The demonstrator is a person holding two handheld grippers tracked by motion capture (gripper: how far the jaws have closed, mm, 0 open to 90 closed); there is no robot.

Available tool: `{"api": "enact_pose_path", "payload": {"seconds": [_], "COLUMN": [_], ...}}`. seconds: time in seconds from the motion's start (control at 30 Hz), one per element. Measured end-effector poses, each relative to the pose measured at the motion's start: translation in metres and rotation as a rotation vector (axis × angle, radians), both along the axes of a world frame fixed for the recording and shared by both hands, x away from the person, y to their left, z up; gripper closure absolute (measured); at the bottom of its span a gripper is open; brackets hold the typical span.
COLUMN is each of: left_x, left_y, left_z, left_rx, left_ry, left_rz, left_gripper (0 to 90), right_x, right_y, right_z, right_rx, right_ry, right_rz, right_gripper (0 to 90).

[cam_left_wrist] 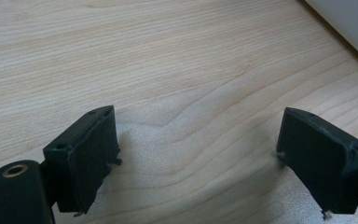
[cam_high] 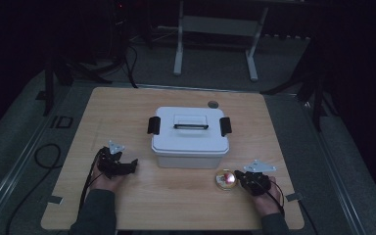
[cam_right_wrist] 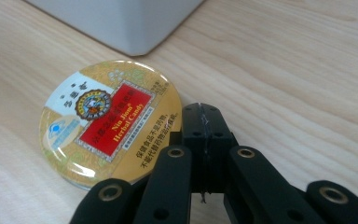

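Observation:
A round gold candy tin [cam_high: 224, 179] with a red label lies flat on the wooden table [cam_high: 127, 107], just in front of the right corner of a white lidded box [cam_high: 190, 136] with black side latches. My right gripper [cam_high: 239, 177] rests at the tin's right side, and its jaws are pressed together with nothing between them. In the right gripper view the shut right gripper [cam_right_wrist: 205, 122] lies against the tin [cam_right_wrist: 107, 123] at its right rim. My left gripper [cam_high: 129, 167] sits left of the box. In the left gripper view, bare wood lies between the spread jaws of the open left gripper [cam_left_wrist: 196, 135].
A small grey disc [cam_high: 213, 104] lies behind the box near the table's far edge. Cables [cam_high: 44, 156] trail off the left side onto the floor. A white stand [cam_high: 215, 29] is beyond the table. The box wall [cam_left_wrist: 349, 23] is close on the left gripper's right.

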State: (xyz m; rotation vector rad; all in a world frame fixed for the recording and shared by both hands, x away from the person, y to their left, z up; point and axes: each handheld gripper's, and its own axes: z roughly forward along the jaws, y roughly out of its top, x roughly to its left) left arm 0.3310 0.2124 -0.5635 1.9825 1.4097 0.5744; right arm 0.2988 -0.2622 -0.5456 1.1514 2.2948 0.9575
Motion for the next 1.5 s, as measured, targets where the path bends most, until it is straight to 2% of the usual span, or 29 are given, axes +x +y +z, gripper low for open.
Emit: {"api": "enact_pose_path", "payload": {"seconds": [0.17, 0.23, 0.37, 0.47, 0.63, 0.97, 1.13, 1.27, 1.43, 1.5], "left_x": [-0.001, -0.002, -0.005, -0.006, -0.007, -0.009, -0.012, -0.017, -0.031, -0.037], "left_y": [0.0, 0.0, 0.002, 0.003, 0.001, 0.001, 0.0, -0.003, -0.012, -0.018], "left_z": [0.0, 0.0, 0.002, 0.004, 0.006, 0.008, 0.011, 0.017, 0.032, 0.036], "left_rx": [-0.002, -0.006, -0.014, -0.011, -0.005, -0.002, 0.026, -0.003, -0.062, -0.071], "left_ry": [-0.006, -0.015, -0.032, -0.023, -0.013, 0.006, 0.02, 0.01, -0.045, -0.06], "left_rz": [0.0, -0.004, -0.029, -0.03, -0.036, -0.053, -0.06, -0.079, -0.128, -0.154], "left_gripper": [14.9, 18.7, 35.3, 47.3, 60.4, 70.6, 74.1, 76.8, 79.7, 81.1], "right_x": [-0.01, -0.012, -0.018, -0.021, -0.025, -0.029, -0.035, -0.038, -0.042, -0.042], "right_y": [0.006, 0.01, 0.016, 0.018, 0.027, 0.05, 0.064, 0.077, 0.094, 0.101], "right_z": [0.0, -0.001, -0.001, -0.001, -0.001, -0.002, -0.002, -0.005, -0.007, -0.007], "right_rx": [0.009, 0.01, 0.007, 0.013, 0.007, 0.0, 0.009, 0.004, 0.008, 0.011], "right_ry": [0.005, 0.007, 0.014, 0.023, 0.02, 0.027, 0.036, 0.036, 0.025, 0.017], "right_rz": [0.018, 0.031, 0.05, 0.061, 0.09, 0.168, 0.218, 0.257, 0.301, 0.316], "right_gripper": [90.0, 89.9, 89.8, 89.9, 89.6, 89.8, 89.8, 89.7, 89.6, 89.6]}}
